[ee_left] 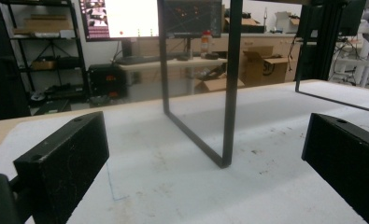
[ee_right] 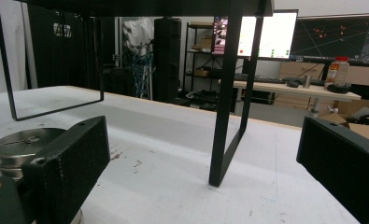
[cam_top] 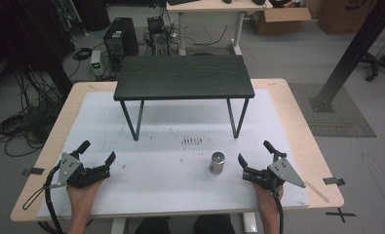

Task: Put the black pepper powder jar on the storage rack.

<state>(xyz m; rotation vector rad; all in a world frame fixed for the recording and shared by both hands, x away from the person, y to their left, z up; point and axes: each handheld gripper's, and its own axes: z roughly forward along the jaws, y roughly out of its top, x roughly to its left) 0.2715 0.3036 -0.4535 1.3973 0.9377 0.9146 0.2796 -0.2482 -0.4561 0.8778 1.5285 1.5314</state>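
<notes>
A small silver metal cylinder [cam_top: 218,163] stands upright on the white mat, just left of my right gripper [cam_top: 255,153]. In the right gripper view the cylinder [ee_right: 21,147] sits behind the left jaw, outside the gap. That gripper [ee_right: 203,158] is open, jaws wide apart with nothing between them. My left gripper [cam_top: 98,151] rests at the mat's front left, also open, and its own view [ee_left: 205,154] has bare mat between the jaws. A black stand [cam_top: 183,77] with thin metal legs is at the back centre.
The stand's legs [ee_left: 230,93] rise ahead of the left gripper, and another leg [ee_right: 229,93] rises ahead of the right one. A white mat [cam_top: 170,180] covers the wooden table [cam_top: 302,131]. Dark specks [cam_top: 191,141] mark the mat near the cylinder.
</notes>
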